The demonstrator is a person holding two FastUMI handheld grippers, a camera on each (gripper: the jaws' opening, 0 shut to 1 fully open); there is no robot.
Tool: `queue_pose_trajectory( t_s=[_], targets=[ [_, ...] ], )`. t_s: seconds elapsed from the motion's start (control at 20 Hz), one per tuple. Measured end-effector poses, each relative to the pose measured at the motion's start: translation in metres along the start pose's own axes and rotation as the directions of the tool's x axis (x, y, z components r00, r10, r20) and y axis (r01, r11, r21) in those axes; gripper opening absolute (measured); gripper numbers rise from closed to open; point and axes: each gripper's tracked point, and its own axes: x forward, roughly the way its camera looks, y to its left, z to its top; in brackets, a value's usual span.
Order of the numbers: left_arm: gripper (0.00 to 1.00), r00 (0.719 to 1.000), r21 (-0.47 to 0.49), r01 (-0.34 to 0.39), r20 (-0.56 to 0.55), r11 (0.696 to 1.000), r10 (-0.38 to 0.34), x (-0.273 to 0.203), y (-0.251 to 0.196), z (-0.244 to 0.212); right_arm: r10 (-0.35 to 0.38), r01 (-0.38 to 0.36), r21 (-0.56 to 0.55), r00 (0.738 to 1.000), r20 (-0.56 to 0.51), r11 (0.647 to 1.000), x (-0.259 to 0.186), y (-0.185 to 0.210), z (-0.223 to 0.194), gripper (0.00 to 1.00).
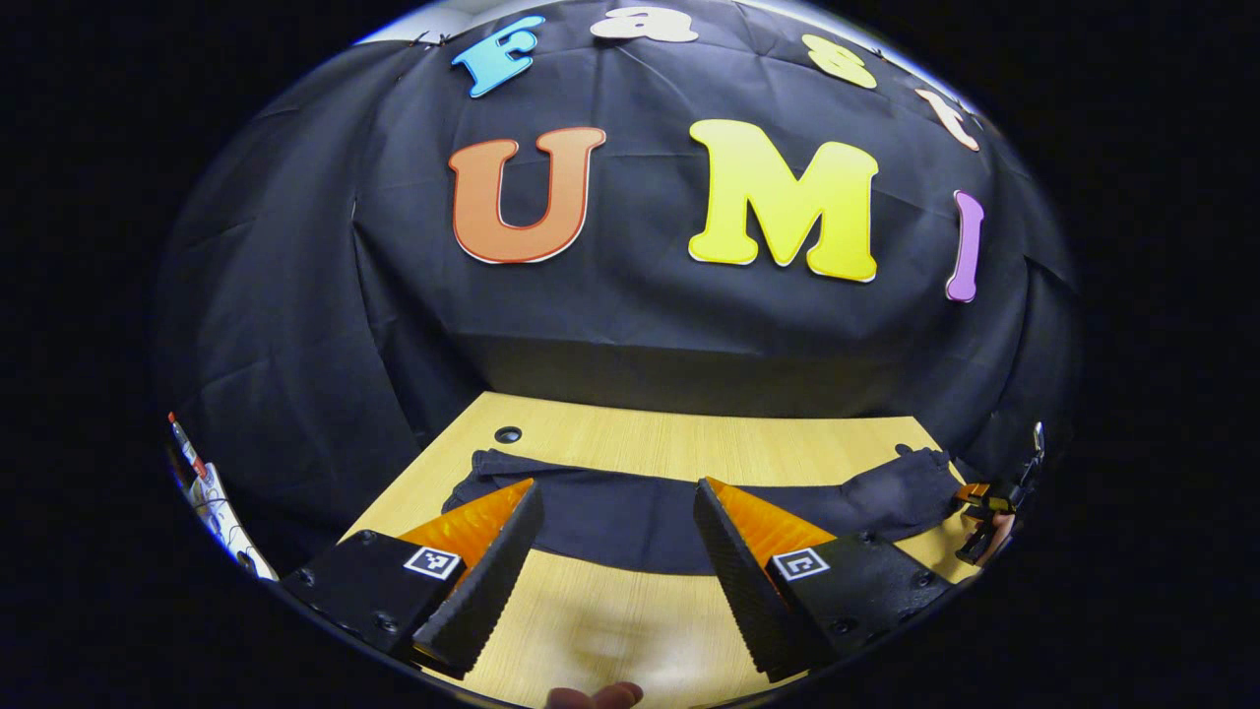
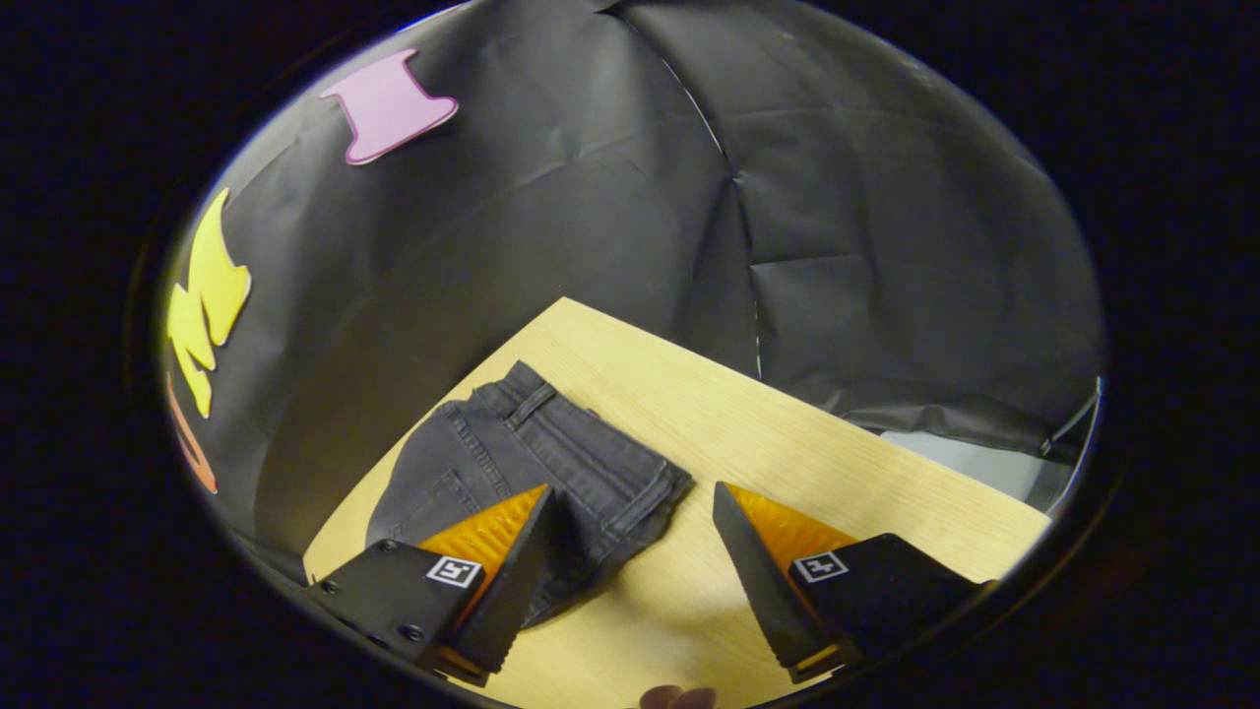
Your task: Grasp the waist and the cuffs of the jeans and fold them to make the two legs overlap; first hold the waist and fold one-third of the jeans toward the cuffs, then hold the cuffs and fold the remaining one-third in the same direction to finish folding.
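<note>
We find the dark jeans point(image 1: 640, 517) lying flat across the far half of the wooden desk point(image 1: 610, 611), stretched crosswise. In the right gripper view the waist end point(image 2: 532, 448) faces us, waistband, belt loop and back pocket visible, its near corner a little rumpled.

The left gripper point(image 1: 615, 551) hangs above the bare desk short of the near hem, fingers spread apart and grasping nothing. The right gripper point(image 2: 630, 556) hangs over the waist corner, fingers likewise released and empty; one of them overlaps the denim in the picture, and we cannot tell whether it touches.

We judge the first step, folding one leg over the other, not yet begun.

Recommendations for the grasp:
- Each gripper should take the same long edge, one at the waistband, one at the cuff.
- Bite deep enough to catch both layers.
- Lift both ends together and carry them evenly, so the legs lie edge on edge.
- Smooth the rumpled corner first.
</note>
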Motion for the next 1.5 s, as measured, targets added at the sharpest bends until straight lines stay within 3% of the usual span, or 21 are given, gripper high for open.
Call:
queue_pose_trajectory(
  t_s=[0.05,0.15,0.2,0.25,0.3,0.35,0.4,0.45,0.5,0.65,0.75,0.95,1.15,1.3,1.5],
  targets=[
    [0.99,1.0,-0.008,-0.003,-0.009,1.0,0.003,0.001,0.0,-0.002,0.004,-0.004,0.001,1.0,-0.001,1.0,0.004,0.0,0.001,0.94],
    [0.99,1.0,-0.015,-0.011,-0.011,1.0,0.011,0.003,-0.001,-0.003,0.016,-0.016,-0.005,1.0,-0.006,1.0,0.001,0.007,0.001,1.0],
    [0.99,1.0,-0.015,-0.01,-0.016,1.0,0.01,0.005,-0.002,-0.005,0.017,-0.017,-0.017,1.0,0.001,1.0,0.005,0.007,0.005,0.94],
    [0.99,1.0,-0.015,-0.01,-0.023,1.0,0.01,0.006,-0.002,-0.008,0.021,-0.021,-0.038,1.0,0.004,0.999,0.007,0.009,0.005,0.98],
    [0.99,0.999,-0.018,-0.01,-0.031,1.0,0.01,0.005,-0.002,-0.011,0.026,-0.026,-0.056,1.0,0.006,0.998,0.014,0.012,0.007,0.94],
    [0.99,0.999,-0.025,-0.011,-0.038,1.0,0.01,0.007,-0.002,-0.013,0.03,-0.03,-0.076,1.0,0.004,0.997,0.019,0.014,0.006,0.99],
    [0.99,0.999,-0.034,-0.011,-0.045,0.999,0.01,0.009,-0.001,-0.015,0.026,-0.026,-0.092,1.0,-0.003,0.995,0.021,0.013,0.005,0.97],
    [0.99,0.999,-0.042,-0.013,-0.052,0.999,0.011,0.009,0.0,-0.016,0.025,-0.025,-0.11,1.0,-0.003,0.994,0.02,0.014,0.007,0.86],
    [0.99,0.998,-0.05,-0.016,-0.055,0.999,0.013,0.009,0.001,-0.018,0.033,-0.037,-0.121,0.999,-0.034,0.992,0.022,0.016,-0.003,0.82],
    [0.99,0.998,-0.071,-0.025,-0.06,0.997,0.021,0.01,0.009,-0.02,0.028,-0.035,-0.143,0.998,-0.052,0.989,0.018,0.021,-0.002,0.27],
    [0.99,0.998,-0.087,-0.034,-0.06,0.996,0.028,0.008,0.016,-0.021,0.022,-0.03,-0.158,0.998,-0.054,0.987,0.007,0.025,0.002,0.17],
    [0.99,0.998,-0.14,-0.055,-0.036,0.989,0.05,0.005,0.032,-0.017,0.079,-0.083,-0.164,0.996,-0.031,0.983,-0.033,0.052,0.026,0.17],
    [0.99,0.999,-0.186,-0.052,-0.015,0.981,0.05,-0.003,0.044,-0.021,0.153,-0.135,-0.292,0.987,0.042,0.947,-0.081,0.1,0.049,0.16],
    [0.99,0.998,-0.23,-0.061,-0.01,0.971,0.06,-0.009,0.06,-0.026,0.256,-0.212,-0.355,0.963,0.082,0.911,-0.118,0.14,0.063,0.17],
    [0.98,0.995,-0.274,-0.098,0.008,0.957,0.104,-0.026,0.093,-0.027,0.38,-0.315,-0.426,0.922,0.074,0.848,-0.162,0.202,0.044,0.12]
  ],
)
